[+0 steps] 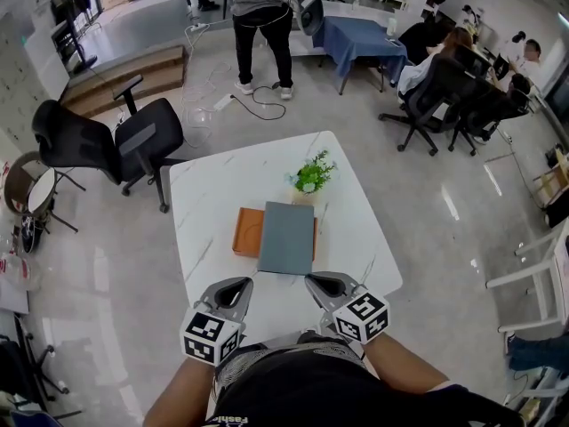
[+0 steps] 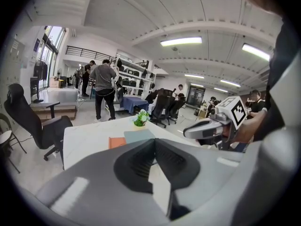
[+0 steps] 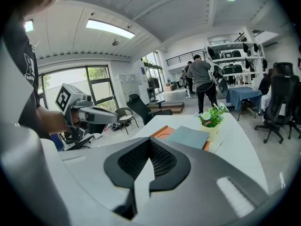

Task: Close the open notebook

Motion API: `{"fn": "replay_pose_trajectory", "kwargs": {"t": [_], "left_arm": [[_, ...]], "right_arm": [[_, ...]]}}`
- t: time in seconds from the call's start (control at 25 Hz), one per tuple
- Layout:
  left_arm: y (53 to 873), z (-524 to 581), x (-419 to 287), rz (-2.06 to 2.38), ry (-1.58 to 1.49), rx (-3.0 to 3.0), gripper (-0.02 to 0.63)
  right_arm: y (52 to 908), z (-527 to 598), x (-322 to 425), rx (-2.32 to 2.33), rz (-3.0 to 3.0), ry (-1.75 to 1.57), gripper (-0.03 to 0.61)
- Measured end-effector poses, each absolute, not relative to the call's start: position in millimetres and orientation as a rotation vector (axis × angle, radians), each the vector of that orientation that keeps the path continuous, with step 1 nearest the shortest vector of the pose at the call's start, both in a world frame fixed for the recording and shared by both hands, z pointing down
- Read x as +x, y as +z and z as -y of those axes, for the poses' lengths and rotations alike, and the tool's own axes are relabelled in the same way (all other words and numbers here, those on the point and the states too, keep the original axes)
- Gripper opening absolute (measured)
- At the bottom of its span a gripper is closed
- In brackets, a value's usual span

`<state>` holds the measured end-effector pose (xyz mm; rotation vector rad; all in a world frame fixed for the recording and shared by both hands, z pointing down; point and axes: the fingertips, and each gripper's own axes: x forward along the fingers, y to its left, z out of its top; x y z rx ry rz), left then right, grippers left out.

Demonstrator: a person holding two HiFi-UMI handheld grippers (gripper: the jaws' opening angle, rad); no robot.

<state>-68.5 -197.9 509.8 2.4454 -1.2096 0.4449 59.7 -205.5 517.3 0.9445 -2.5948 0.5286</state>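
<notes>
A grey-green notebook lies flat with its cover down in the middle of the white marble table. It rests partly on an orange book or pad. Both show in the left gripper view as the notebook and the orange pad, and in the right gripper view as the notebook and the orange pad. My left gripper and right gripper hover side by side at the table's near edge, just short of the notebook. Both are shut and hold nothing.
A small potted plant stands right behind the notebook. A black office chair is beside the table's far left corner. A person stands farther back near cables on the floor, and others sit at desks at the far right.
</notes>
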Motion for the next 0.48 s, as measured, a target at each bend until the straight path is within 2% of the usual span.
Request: {"fn": "replay_pose_trajectory", "kwargs": {"t": [0.48], "left_arm": [[511.3, 197.9, -67.9, 1.206, 0.462, 2.45, 0.058]], "right_arm": [[522.1, 203.9, 61.3, 0.947, 2.583, 0.546, -0.003]]}}
